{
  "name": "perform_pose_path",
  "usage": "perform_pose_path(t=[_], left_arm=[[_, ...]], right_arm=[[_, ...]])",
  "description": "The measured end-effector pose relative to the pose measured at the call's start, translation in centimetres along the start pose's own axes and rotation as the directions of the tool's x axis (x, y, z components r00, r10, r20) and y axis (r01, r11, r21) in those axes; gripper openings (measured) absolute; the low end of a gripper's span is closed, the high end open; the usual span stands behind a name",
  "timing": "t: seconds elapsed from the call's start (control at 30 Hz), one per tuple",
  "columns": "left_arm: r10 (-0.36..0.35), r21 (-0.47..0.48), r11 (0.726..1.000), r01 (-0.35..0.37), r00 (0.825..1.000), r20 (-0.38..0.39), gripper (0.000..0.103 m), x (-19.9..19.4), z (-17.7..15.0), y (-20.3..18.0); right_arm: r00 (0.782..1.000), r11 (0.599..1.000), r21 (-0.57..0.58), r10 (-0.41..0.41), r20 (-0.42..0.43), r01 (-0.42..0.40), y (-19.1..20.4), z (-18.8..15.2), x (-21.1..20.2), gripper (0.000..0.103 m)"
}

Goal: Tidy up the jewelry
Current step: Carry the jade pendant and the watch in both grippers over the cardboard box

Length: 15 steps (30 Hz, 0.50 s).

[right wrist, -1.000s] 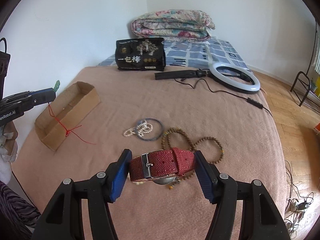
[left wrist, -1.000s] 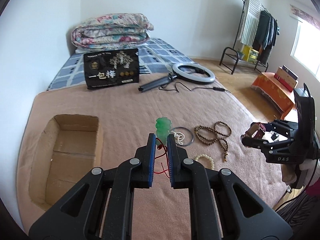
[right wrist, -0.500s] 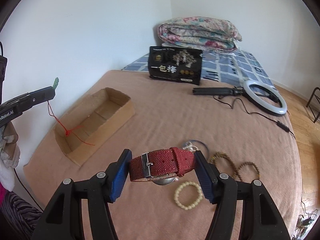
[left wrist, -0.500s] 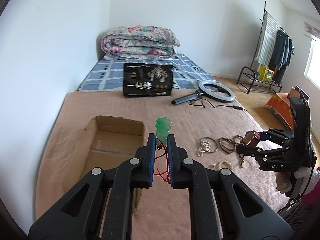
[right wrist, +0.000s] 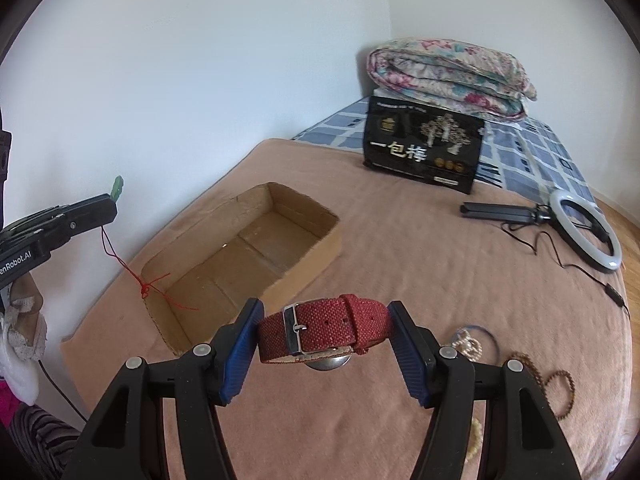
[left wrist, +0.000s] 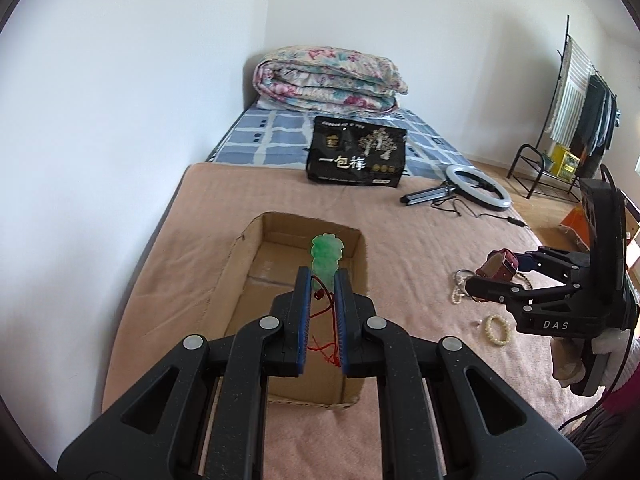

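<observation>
Pink bedding [right wrist: 400, 240] carried the cardboard box [right wrist: 316, 256] at left-centre of the frame. Above it, the left gripper [left wrist: 323, 280] pinched a green pendant [left wrist: 327, 256]. The right gripper [right wrist: 324, 334], lower centre, clamped a red watch [right wrist: 324, 330]; releasing low over the box should suit best.

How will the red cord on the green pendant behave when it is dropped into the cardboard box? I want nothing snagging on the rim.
The red cord is probably limp: it dangles below the left gripper, which pinches the green pendant. Its loose knotted end may catch on the cardboard box wall. The pendant looks rigid, so it should drop straight.
</observation>
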<state>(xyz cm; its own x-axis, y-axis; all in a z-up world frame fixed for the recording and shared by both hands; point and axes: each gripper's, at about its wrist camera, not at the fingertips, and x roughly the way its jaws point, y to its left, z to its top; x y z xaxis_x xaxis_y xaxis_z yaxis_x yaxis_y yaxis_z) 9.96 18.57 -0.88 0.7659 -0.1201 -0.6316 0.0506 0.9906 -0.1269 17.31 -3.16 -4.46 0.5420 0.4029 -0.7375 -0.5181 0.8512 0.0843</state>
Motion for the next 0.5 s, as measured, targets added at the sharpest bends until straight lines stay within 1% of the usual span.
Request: perform_pose_path(t=[0.2, 0.3, 0.5], left_arm=[[0.021, -0.042, 0.999, -0.024, 0.998, -0.054, 0.01, 1.2, -1.2, 2.7], [0.041, -0.039, 0.998, -0.044, 0.997, -0.072, 0.01, 1.8, -1.8, 3.2], [0.057, -0.033, 0.998, -0.061, 0.993, -0.107, 0.01, 3.3, -2.5, 3.8]], right_arm=[[1.0, 0.998, -0.057, 0.0, -0.015, -0.001, 2.7, 1.2, 2.8, 0.065], [1.0, 0.997, -0.08, 0.004, -0.022, -0.006, 3.9, 1.6, 4.1, 0.065], [0.999, 0.993, -0.115, 0.016, -0.046, -0.021, 5.8, 1.8, 6.7, 0.065]])
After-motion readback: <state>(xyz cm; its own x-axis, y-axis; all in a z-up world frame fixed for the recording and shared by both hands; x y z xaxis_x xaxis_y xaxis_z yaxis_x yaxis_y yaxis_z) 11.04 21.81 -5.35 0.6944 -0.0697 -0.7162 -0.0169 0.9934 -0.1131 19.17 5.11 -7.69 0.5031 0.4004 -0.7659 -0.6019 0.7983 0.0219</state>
